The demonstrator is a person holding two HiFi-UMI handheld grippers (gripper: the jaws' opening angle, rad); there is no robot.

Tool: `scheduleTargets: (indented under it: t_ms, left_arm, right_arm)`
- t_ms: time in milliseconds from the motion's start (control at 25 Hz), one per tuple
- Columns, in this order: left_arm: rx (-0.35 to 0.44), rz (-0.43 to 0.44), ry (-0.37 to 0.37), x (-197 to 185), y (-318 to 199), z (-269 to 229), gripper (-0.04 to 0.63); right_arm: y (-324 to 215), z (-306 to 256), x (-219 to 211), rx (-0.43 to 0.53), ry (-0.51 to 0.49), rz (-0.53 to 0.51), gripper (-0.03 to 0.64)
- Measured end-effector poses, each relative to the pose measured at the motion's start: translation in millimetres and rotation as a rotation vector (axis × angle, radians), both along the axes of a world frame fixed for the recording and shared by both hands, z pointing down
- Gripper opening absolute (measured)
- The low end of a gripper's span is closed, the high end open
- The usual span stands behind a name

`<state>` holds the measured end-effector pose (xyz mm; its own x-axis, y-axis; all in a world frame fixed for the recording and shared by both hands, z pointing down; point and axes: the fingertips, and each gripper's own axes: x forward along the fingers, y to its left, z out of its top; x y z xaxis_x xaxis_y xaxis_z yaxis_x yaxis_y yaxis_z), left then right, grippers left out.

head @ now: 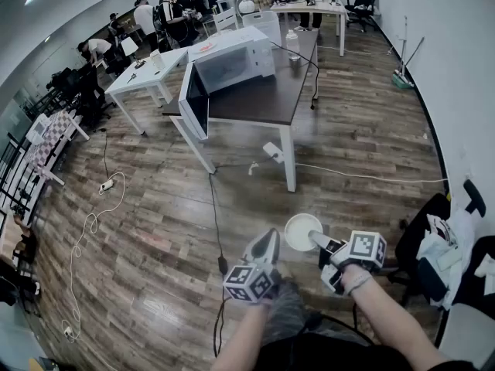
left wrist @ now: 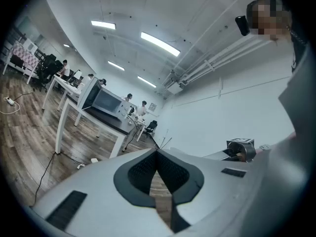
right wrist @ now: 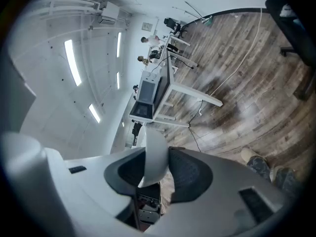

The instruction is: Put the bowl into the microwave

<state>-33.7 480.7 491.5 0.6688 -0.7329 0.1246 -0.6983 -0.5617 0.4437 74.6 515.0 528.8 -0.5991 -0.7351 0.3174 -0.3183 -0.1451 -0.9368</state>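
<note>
A white bowl (head: 302,231) hangs above the wooden floor, with my right gripper (head: 317,240) shut on its rim. In the right gripper view the bowl's wall (right wrist: 155,154) stands edge-on between the two dark pads. My left gripper (head: 267,240) is just left of the bowl, shut, with nothing in it; its tips meet in the left gripper view (left wrist: 157,153). The white microwave (head: 230,66) stands far ahead on a dark table (head: 267,99), its door (head: 194,100) swung open to the left. The microwave also shows small in both gripper views (left wrist: 105,101) (right wrist: 147,96).
A power strip (head: 272,151) and cables lie on the floor by the table's white leg (head: 289,161). A black chair with white things on it (head: 445,242) stands at my right. White desks (head: 143,79) with people stand at the back left.
</note>
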Motion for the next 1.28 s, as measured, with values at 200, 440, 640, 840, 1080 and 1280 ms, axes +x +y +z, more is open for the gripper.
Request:
scheduleTargets:
  t_ms: [200,440,640,840,1080,1280]
  left_arm:
    - [0.002,0.013,0.005,10,-35,2,0.002]
    - [-0.024,0.022,0.003,17,-90,11,0.002]
    - [-0.023,0.018,0.006,16,-148,8,0.002]
    - [-0.023,0.017,0.006,12,-198,4,0.002]
    - [-0.023,0.003,0.010,-2,-252,3,0.002]
    - [-0.020,-0.002,0.017,-6,-283,2,0.002]
  right_arm:
    - [-35,4,4,0.002,-0.005,-0.007,0.131]
    - [-94,10,9,-0.007,0.005,-0.020,0.132]
    - [-151,8,6,-0.004,0.007,-0.034,0.132]
    - [-203,7,2,-0.005,-0.008,-0.030,0.132]
    - [-256,5,-6,0.001,-0.026,-0.021,0.132]
    - [-286,5,-7,-0.010,-0.033,-0.006,0.132]
